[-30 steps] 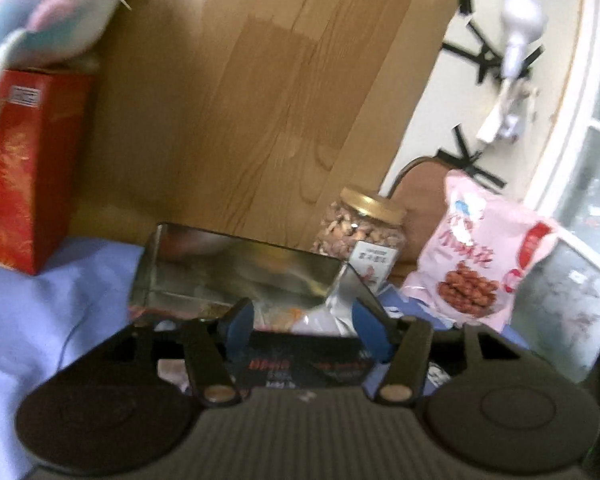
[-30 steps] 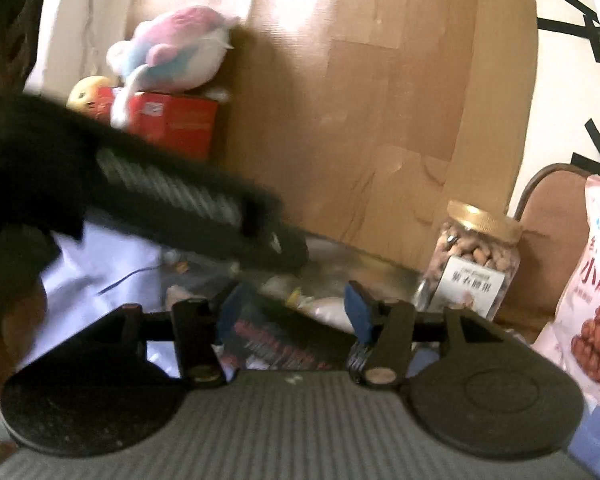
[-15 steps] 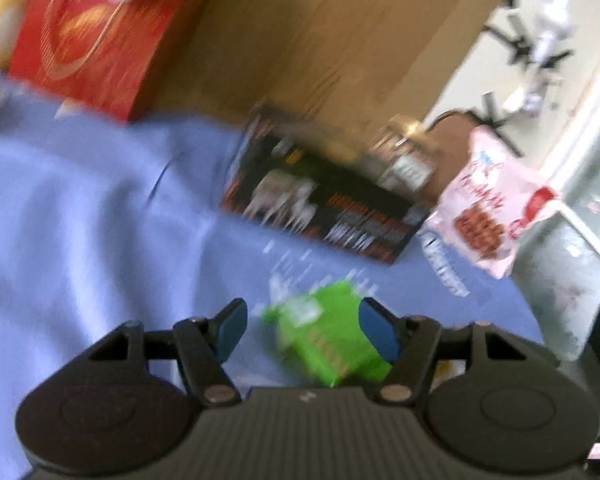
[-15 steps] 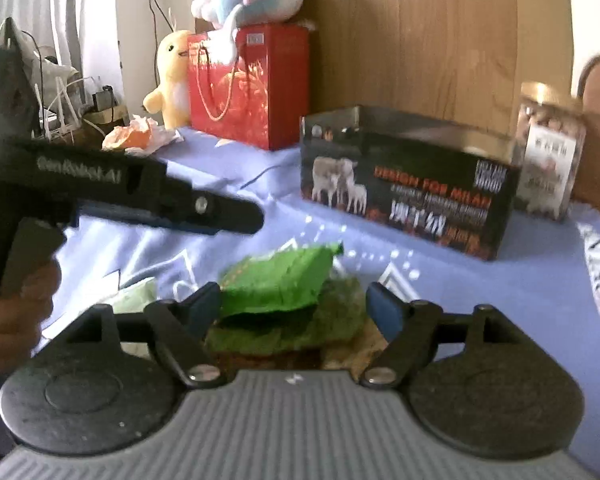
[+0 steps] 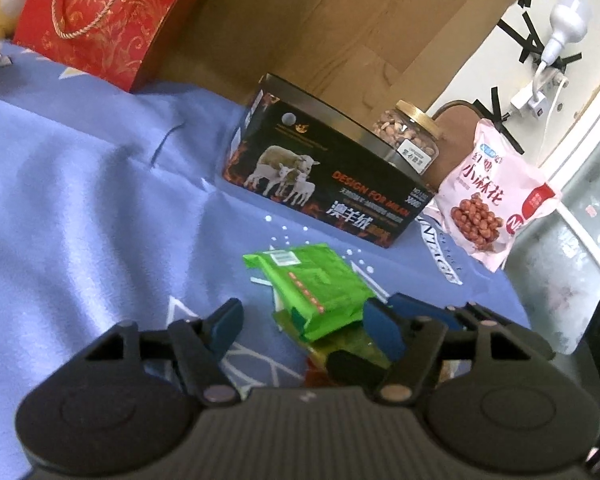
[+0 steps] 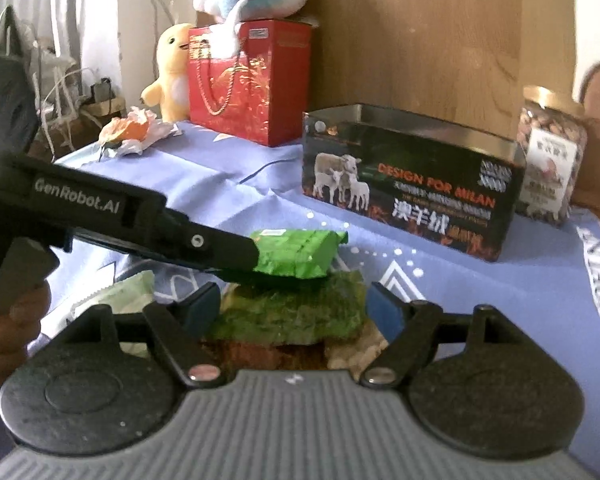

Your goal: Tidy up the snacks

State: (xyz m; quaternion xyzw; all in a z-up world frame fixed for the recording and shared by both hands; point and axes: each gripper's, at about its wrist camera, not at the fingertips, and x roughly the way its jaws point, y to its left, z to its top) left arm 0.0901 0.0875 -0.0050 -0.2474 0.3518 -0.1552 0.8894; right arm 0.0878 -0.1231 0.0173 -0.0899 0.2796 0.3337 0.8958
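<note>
A: Where is the green packet [image 5: 314, 286]?
B: On a snack pile on the blue cloth [image 5: 80, 208], before the tin [image 5: 324, 184], between the left gripper's [image 5: 304, 330] parted jaws, which have just been opening.
A: And the right gripper [image 6: 294, 306]?
B: Released, jaws wide around the darker packet [image 6: 296, 312] beneath; neither presses anything.

The left tool [image 5: 306, 326], jaws just opening wider, flanks a bright green packet [image 5: 314, 286], seemingly untouched.
</note>
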